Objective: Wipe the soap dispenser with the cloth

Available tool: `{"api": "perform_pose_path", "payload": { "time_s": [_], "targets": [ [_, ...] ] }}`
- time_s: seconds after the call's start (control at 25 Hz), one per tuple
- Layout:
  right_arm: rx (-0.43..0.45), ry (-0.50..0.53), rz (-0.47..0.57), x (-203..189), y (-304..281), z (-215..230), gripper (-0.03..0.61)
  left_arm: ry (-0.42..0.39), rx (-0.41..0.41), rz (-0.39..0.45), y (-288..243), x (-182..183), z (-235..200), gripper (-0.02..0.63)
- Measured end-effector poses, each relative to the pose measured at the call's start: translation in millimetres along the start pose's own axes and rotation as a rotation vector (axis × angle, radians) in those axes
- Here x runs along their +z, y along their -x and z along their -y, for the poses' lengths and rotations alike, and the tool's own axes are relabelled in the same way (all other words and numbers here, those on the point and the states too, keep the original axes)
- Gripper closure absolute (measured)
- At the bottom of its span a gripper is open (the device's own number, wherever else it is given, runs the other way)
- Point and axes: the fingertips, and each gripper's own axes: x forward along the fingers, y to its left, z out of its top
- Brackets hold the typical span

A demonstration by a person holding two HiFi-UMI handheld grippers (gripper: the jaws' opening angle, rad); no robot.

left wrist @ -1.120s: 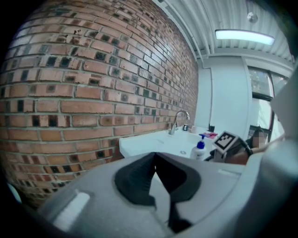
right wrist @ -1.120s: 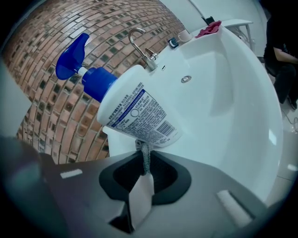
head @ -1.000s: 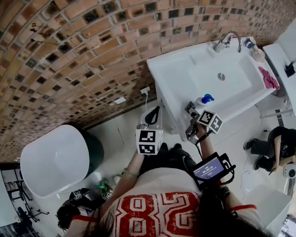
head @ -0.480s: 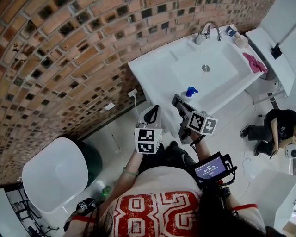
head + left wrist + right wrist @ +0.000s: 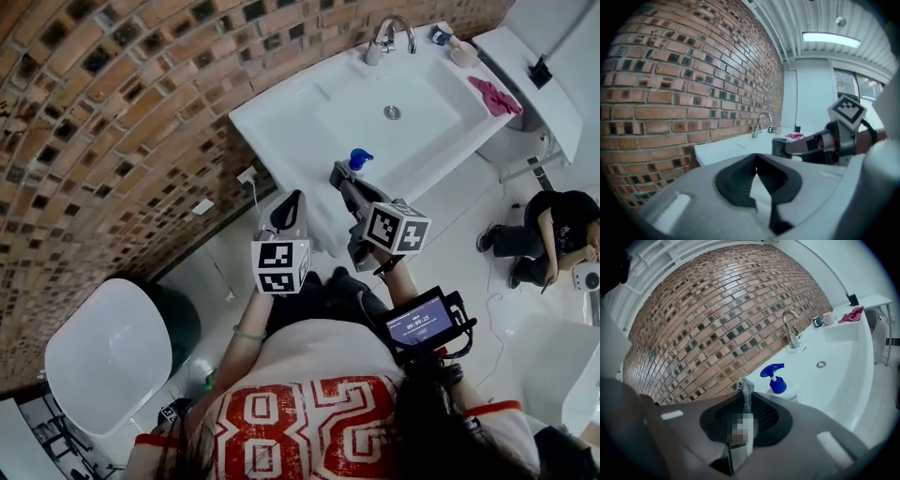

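Observation:
The soap dispenser (image 5: 357, 159), a white bottle with a blue pump, stands on the front rim of the white sink (image 5: 281, 122). The right gripper view shows the dispenser (image 5: 776, 379) just beyond the jaws. My right gripper (image 5: 339, 174) points at the sink's front edge, close to the left of the dispenser and apart from it. That right gripper (image 5: 746, 400) is shut on a strip of grey cloth (image 5: 746, 389) that sticks up between its jaws. My left gripper (image 5: 292, 199) hangs below the sink's front; its jaws (image 5: 756, 158) meet at the tips with nothing in them.
A faucet (image 5: 386, 36) stands at the back of the sink beside a cup (image 5: 459, 53). A pink cloth (image 5: 495, 96) lies on a white ledge to the right. A brick wall runs along the left. A toilet (image 5: 103, 352) is at lower left, and a crouching person (image 5: 553, 234) at right.
Both grippers have come closer to the sink. The right gripper's jaws now reach the front rim beside the dispenser. The head view has swung, so the sink sits further left.

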Motion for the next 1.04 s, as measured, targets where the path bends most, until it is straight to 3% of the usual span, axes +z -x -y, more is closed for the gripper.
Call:
{"api": "perform_pose_path", "payload": {
  "time_s": [1.04],
  "targets": [
    [0.031,0.061,-0.019,2.4,-5.2,-3.7,0.531,0.009,0.028,0.002,-2.5,2.5,1.6,0.611]
  ]
}}
